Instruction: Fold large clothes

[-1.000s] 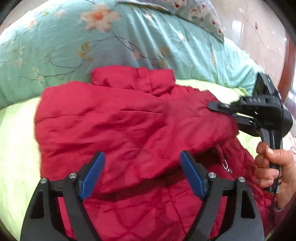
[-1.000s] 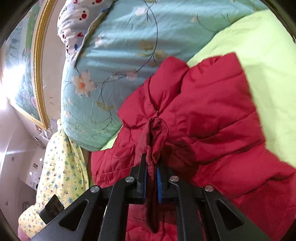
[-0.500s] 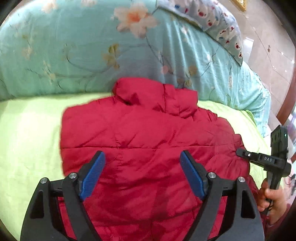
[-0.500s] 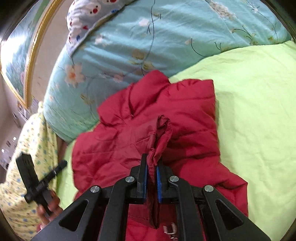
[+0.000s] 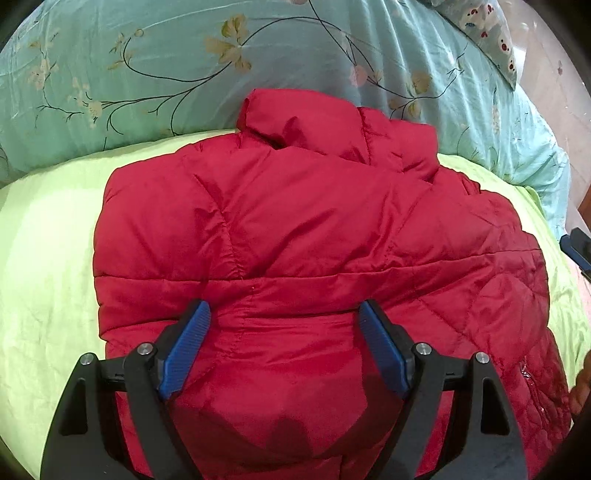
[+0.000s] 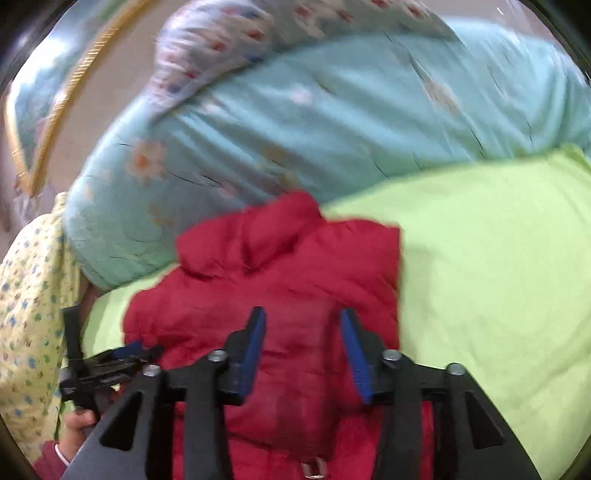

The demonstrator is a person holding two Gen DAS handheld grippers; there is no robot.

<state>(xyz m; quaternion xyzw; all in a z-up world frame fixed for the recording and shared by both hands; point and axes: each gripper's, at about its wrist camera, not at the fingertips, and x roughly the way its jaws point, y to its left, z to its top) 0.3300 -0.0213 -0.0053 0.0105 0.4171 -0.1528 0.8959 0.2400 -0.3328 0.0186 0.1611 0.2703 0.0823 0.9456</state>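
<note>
A red quilted puffer jacket (image 5: 295, 236) lies on a lime-green bed sheet (image 5: 48, 258), collar toward the teal quilt, its side parts folded in over the body. My left gripper (image 5: 284, 343) is open and empty, hovering over the jacket's lower middle. In the blurred right wrist view the jacket (image 6: 288, 280) lies below my right gripper (image 6: 303, 347), which is open and empty above it. The left gripper (image 6: 122, 358) shows at the left there, held by a hand.
A rolled teal floral quilt (image 5: 258, 62) lies behind the jacket's collar. A patterned pillow (image 5: 491, 33) sits on it. Green sheet (image 6: 498, 258) stretches to the right of the jacket. A gold picture frame (image 6: 48, 122) hangs on the wall.
My right gripper has opened and let go of the jacket fold it was pinching, and drawn back. The fold now lies on the jacket. My left gripper has moved over the jacket's middle.
</note>
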